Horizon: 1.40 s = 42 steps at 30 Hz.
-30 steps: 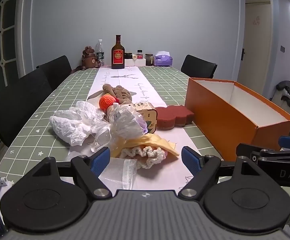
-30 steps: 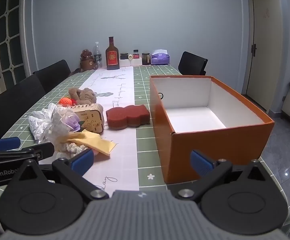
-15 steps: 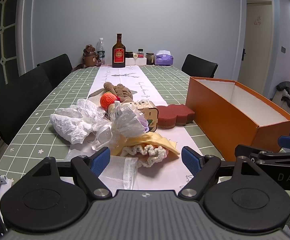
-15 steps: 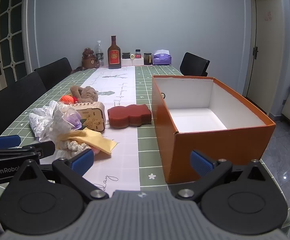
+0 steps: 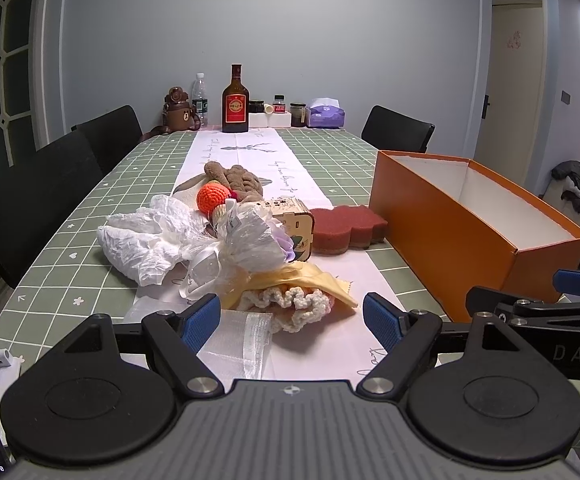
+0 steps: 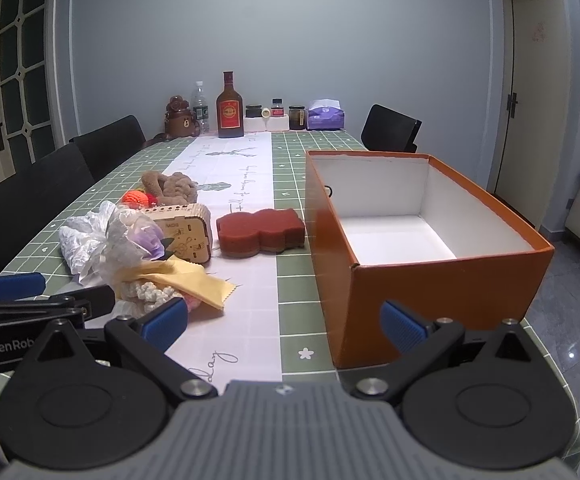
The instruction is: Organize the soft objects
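Observation:
A heap of soft things lies on the white runner: a crumpled white plastic bag (image 5: 145,240), a wrapped flower bouquet (image 5: 249,244), a yellow cloth (image 5: 310,280) over a cream crochet piece (image 5: 294,304), an orange crochet ball (image 5: 211,197), a brown knitted toy (image 5: 237,178) and a red sponge (image 5: 346,230). An open orange box (image 6: 418,232) with a bare white inside stands to the right. My left gripper (image 5: 292,320) hangs open just short of the crochet piece. My right gripper (image 6: 283,324) is open near the box's front corner. Neither holds anything.
A wooden radio-shaped box (image 5: 296,226) sits inside the heap. A clear organza pouch (image 5: 241,340) lies by my left fingers. Bottles (image 5: 234,102), jars, a bear figure and a tissue box (image 5: 326,114) line the far end. Black chairs (image 5: 25,200) flank the table.
Both views have tilted or risen slightly, so the table objects sit a little lower and farther. Nothing on the table moved and both grippers stay open.

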Tool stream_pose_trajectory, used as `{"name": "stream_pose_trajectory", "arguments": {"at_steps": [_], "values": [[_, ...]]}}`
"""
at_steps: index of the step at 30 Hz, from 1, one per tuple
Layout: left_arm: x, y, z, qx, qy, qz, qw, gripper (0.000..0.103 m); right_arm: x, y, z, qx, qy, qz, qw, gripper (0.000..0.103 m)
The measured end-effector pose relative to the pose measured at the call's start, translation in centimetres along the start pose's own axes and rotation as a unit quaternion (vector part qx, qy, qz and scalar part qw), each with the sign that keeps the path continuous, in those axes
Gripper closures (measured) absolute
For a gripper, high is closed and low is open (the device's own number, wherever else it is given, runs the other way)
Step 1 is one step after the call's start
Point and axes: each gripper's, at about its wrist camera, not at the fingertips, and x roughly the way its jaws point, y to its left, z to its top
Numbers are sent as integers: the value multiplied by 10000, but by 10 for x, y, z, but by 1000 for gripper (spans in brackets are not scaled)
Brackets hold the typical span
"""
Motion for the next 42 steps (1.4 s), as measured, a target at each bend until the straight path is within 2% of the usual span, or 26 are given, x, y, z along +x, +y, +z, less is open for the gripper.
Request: {"name": "stream_pose_trajectory", "arguments": {"at_steps": [42], "values": [[0,-2,3,-10,13,-52,10000,8,6,-3,0,55,113,-113,9999,3]]}}
